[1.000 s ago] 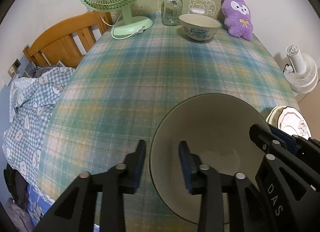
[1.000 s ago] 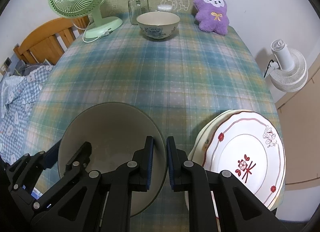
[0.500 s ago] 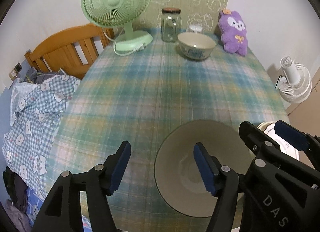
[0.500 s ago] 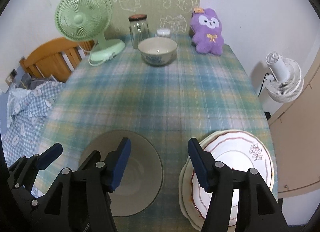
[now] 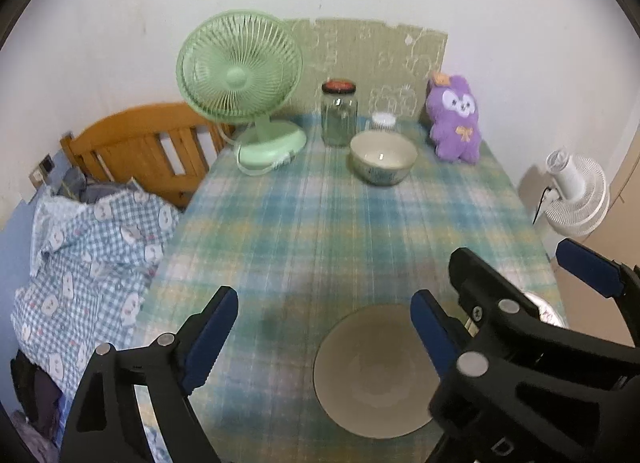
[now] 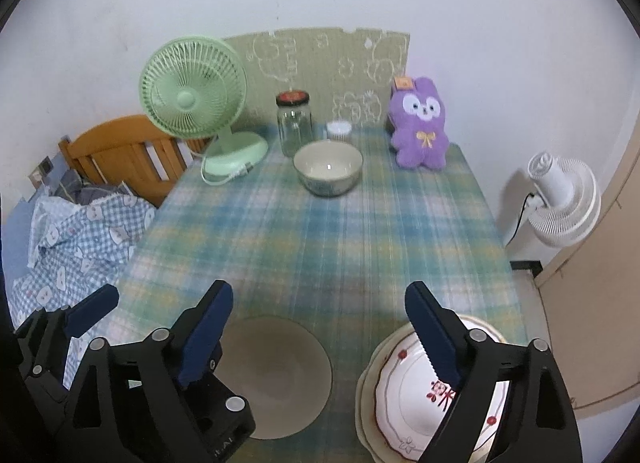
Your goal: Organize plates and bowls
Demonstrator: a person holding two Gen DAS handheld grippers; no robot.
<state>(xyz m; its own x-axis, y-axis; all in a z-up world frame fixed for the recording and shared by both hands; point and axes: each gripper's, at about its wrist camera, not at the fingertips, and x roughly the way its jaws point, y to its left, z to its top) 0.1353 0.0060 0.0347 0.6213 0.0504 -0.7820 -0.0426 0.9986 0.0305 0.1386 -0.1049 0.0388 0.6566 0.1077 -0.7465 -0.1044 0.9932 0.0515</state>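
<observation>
The grey bowl (image 6: 276, 375) sits at six o'clock on the counter (image 6: 320, 231), just beside the stacked plates (image 6: 404, 391). Both the left hand-held gripper (image 5: 324, 327) and right hand-held gripper (image 6: 320, 323) have just been opening, nothing between them. Next, reach squarely for the patterned bowl (image 6: 328, 173) at twelve o'clock.

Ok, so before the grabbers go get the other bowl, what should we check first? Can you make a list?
1. Left gripper open and empty: ok, its jaws have just been opening and nothing is between them.
2. Right gripper open and empty: ok, it too has just been opening, with nothing between its jaws.
3. Grey bowl let go and sitting flat on the tablecloth: ok.
4. Patterned bowl upright with space around it: ok.
5. Plate stack stacked neatly: not ok, the rims look offset.
6. Patterned bowl fits inside the grey bowl: cannot tell.
</observation>
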